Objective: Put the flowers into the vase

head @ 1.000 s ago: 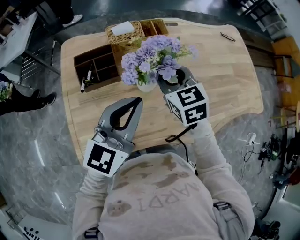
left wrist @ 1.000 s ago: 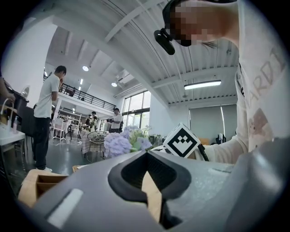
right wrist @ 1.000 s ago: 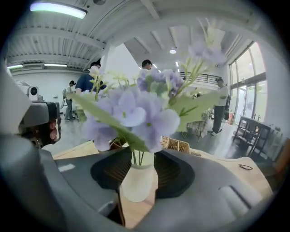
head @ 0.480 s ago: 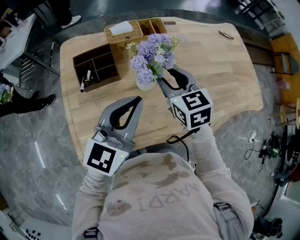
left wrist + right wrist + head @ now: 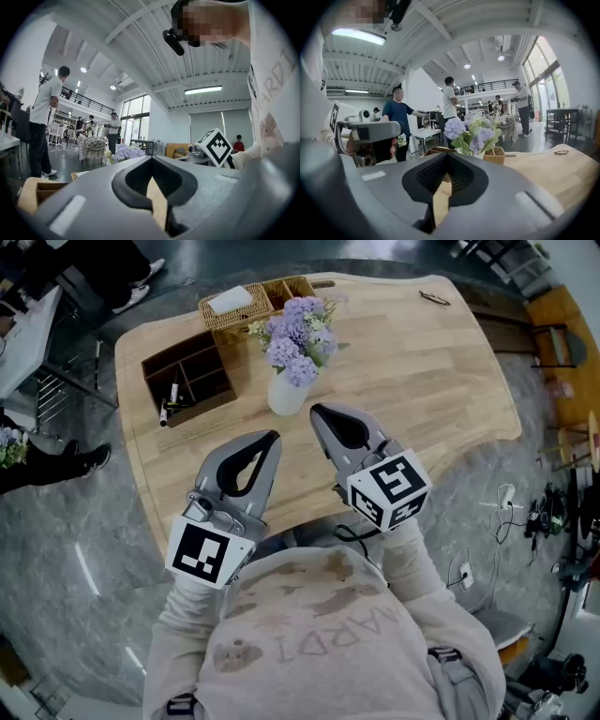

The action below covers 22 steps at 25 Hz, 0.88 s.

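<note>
purple-and-cream flower bunch (image 5: 297,338) stood in white ceramic vase (image 5: 286,395), toward far-left corner of light wooden table (image 5: 441,371) | left gripper (image 5: 270,437) jaws together, empty | right gripper (image 5: 317,412) likewise (both over near edge)

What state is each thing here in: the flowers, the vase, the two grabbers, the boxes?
Purple flower bunch: standing in the vase.
White vase: upright, holding the flowers.
Left gripper: shut, empty.
Right gripper: shut, empty, apart from the vase.
Dark wooden compartment box: open-topped, pens inside.
Woven basket: open-topped, white packet inside.
</note>
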Motion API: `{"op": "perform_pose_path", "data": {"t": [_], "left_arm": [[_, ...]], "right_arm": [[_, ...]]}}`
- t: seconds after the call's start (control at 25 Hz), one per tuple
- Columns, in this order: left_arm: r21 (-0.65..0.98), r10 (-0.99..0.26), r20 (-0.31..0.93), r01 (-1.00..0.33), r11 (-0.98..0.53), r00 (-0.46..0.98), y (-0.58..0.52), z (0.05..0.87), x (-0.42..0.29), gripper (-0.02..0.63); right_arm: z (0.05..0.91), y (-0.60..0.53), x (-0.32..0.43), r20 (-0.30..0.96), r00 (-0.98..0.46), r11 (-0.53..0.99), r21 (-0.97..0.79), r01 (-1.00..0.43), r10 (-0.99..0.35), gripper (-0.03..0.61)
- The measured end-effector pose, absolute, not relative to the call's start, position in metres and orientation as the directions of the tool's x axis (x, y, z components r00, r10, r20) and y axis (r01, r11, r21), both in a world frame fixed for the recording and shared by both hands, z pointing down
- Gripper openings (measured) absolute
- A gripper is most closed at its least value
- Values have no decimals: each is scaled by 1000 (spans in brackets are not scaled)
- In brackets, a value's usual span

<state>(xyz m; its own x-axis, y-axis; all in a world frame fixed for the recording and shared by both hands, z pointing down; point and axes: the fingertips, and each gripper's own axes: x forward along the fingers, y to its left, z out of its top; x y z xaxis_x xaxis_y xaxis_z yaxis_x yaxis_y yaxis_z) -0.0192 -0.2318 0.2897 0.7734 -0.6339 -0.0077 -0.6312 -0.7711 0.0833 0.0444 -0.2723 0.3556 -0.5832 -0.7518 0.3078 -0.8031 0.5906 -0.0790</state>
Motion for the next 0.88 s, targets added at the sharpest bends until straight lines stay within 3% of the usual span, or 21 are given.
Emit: {"op": "perform_pose_path", "data": {"t": [0.44,0.88], "left_arm": [[53,-599,-8,-598,-800,801,-196,283,-33,0],[31,-610,2,-610,-792,792,-174,277,-58,0]], "right_arm": [[297,-202,0,83,-638,637,-39,-770,-766,26],[275,-165,-23,39,-677,676,-39,-736,-735,25]]}}
